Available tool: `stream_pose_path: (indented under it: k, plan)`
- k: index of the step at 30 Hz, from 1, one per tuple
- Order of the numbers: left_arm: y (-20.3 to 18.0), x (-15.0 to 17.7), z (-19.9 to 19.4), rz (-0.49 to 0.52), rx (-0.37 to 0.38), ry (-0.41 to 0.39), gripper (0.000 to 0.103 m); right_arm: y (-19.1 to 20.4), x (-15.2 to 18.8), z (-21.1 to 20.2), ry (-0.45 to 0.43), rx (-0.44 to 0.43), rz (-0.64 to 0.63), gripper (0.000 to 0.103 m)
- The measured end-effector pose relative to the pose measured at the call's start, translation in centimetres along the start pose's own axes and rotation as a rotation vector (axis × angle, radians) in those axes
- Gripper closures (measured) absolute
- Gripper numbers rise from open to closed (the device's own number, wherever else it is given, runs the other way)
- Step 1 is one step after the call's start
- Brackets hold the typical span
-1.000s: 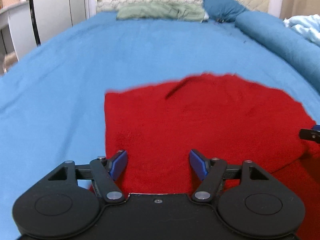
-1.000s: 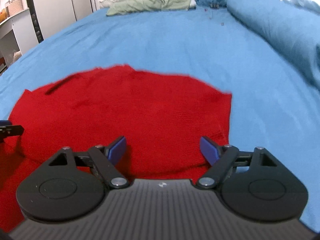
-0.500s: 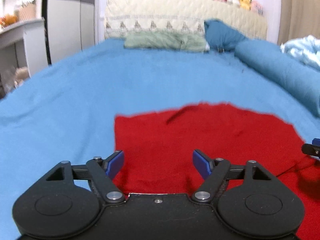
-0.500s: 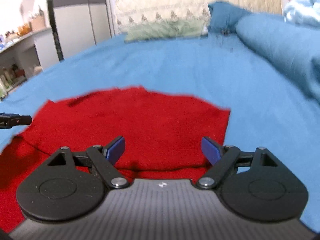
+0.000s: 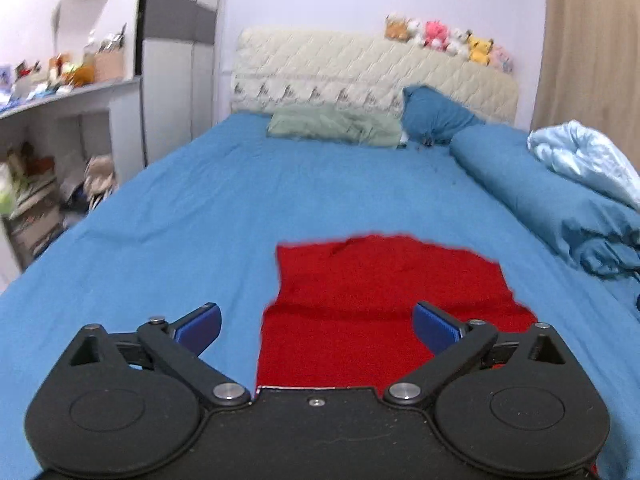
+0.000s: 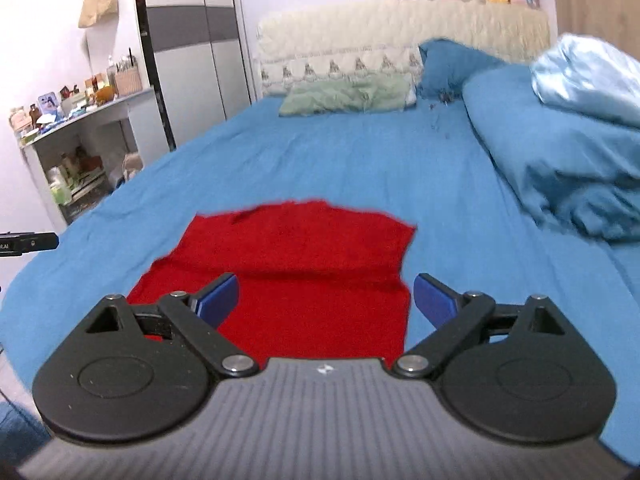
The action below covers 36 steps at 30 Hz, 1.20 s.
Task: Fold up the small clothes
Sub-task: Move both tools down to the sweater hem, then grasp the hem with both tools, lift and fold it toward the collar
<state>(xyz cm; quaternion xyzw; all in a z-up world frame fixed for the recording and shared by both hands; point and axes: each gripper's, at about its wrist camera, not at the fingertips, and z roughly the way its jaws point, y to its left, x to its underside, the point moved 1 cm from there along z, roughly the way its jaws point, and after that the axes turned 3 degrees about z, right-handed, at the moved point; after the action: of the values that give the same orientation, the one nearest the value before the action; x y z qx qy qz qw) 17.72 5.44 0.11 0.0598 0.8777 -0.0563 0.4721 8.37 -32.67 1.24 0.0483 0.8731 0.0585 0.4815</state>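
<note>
Red knit garment (image 5: 384,304): partly folded on the bed (image 5: 200,208). Soft, limp, light; you pinch its near corners. Left gripper (image 5: 316,326) and right gripper (image 6: 326,296): fingers spread, holding nothing.

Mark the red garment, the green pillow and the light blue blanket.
red garment (image 5: 384,280), left wrist view, middle of the folded-over layer
green pillow (image 6: 344,98), right wrist view, its centre
light blue blanket (image 6: 588,76), right wrist view, top of the bundle
</note>
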Motion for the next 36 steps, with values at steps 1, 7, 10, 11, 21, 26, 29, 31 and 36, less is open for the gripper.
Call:
stream_pose_path:
  k: [1,7,10,11,21,26,29,31,36]
  plan:
    - [0.2,0.7,-0.3,-0.007,-0.005,0.02,0.0,0.0,0.9,-1.0,0.027,0.008,0.005,0.0]
    - [2.1,7.6,-2.6,-0.078,-0.018,0.133,0.003,0.2,8.2,-3.4,0.115,0.073,0.031,0.0]
    - [2.6,10.3,-1.9,-0.089,-0.039,0.174,0.009,0.4,11.7,-2.7,0.145,0.118,0.04,0.0]
    - [2.6,11.2,-1.4,-0.088,-0.045,0.188,0.013,0.5,12.8,-2.4,0.156,0.133,0.048,0.0]
    - [1.9,16.3,1.3,-0.084,-0.066,0.265,0.032,1.8,20.1,0.9,0.258,0.248,0.08,0.027]
    - [1.2,18.0,1.7,-0.064,-0.081,0.272,0.043,2.3,21.5,1.7,0.273,0.259,0.048,0.039]
    - [1.0,18.4,1.6,-0.059,-0.077,0.277,0.06,2.2,21.4,1.7,0.275,0.235,0.053,0.056]
    - [0.9,18.4,1.5,-0.053,-0.067,0.283,0.066,2.2,21.4,1.8,0.274,0.227,0.047,0.063]
    - [0.7,18.2,1.5,-0.077,-0.071,0.303,0.087,1.8,20.9,1.9,0.27,0.213,0.068,0.081]
